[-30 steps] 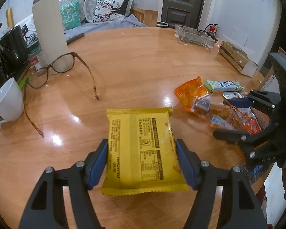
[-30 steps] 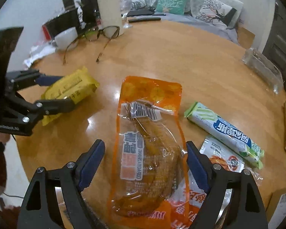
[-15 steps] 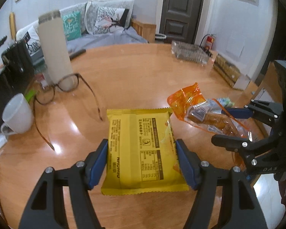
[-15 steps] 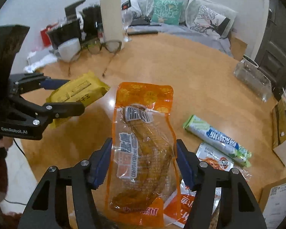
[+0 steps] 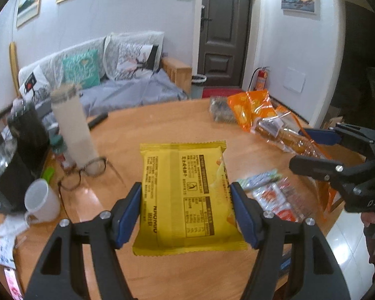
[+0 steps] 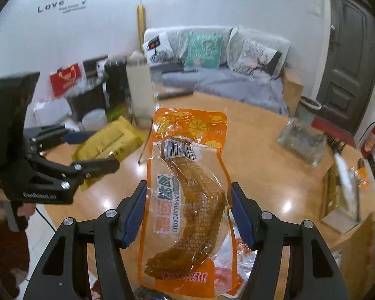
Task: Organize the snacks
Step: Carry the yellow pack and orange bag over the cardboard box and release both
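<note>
My left gripper [image 5: 186, 195] is shut on a yellow snack packet [image 5: 185, 195] and holds it in the air above the round wooden table [image 5: 162, 122]. My right gripper [image 6: 188, 195] is shut on an orange and clear snack pouch [image 6: 187, 187] and holds it up off the table. In the left wrist view the pouch [image 5: 270, 120] and the right gripper [image 5: 320, 150] are at the right. In the right wrist view the yellow packet [image 6: 110, 140] and the left gripper [image 6: 87, 147] are at the left. More snack packets [image 5: 267, 192] lie on the table below.
A tall white flask [image 5: 72, 127], glasses [image 5: 87, 172], a white mug [image 5: 41, 202] and a black kettle [image 5: 27, 135] stand at the table's left. A clear tray [image 6: 302, 142] is at the far side. Cardboard boxes [image 6: 342, 195] are at the right edge.
Both grippers have risen with their packets and tilted up, so the table sits lower in view. The orange pouch has left the table.
</note>
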`<state>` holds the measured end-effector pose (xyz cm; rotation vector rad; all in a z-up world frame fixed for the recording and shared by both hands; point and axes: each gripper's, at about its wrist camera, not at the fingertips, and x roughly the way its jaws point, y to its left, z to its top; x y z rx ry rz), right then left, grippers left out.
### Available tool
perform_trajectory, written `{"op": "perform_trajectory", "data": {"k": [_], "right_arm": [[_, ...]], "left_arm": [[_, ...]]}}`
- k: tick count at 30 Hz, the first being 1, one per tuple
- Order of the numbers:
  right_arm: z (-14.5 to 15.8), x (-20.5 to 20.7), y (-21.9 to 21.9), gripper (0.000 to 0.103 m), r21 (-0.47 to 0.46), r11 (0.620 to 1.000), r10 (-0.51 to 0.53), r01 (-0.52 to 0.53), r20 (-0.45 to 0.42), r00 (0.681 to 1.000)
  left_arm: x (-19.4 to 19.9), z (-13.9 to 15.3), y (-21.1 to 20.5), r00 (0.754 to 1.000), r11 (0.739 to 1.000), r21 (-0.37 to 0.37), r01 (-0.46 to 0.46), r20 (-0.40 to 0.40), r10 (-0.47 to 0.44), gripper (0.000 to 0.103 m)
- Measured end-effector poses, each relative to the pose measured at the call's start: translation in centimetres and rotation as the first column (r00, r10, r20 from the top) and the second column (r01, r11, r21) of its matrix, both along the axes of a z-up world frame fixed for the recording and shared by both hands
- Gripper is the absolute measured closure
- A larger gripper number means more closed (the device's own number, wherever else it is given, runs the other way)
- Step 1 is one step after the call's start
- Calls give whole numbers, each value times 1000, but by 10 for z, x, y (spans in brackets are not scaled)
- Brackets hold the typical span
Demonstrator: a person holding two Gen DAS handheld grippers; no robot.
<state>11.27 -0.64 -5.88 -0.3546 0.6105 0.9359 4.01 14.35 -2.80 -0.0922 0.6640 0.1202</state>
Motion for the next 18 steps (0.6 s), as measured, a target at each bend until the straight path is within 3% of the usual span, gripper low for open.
{"op": "perform_trajectory", "data": {"k": [11, 18], "right_arm": [[90, -8, -84, 42, 118, 986, -130, 119, 91, 987], [103, 0, -160, 42, 154, 960, -250, 234, 95, 964]], "left_arm": [[14, 83, -76, 984, 989, 66, 134, 112, -140, 37], [39, 111, -145, 955, 962, 92, 258, 127, -269, 37]]}}
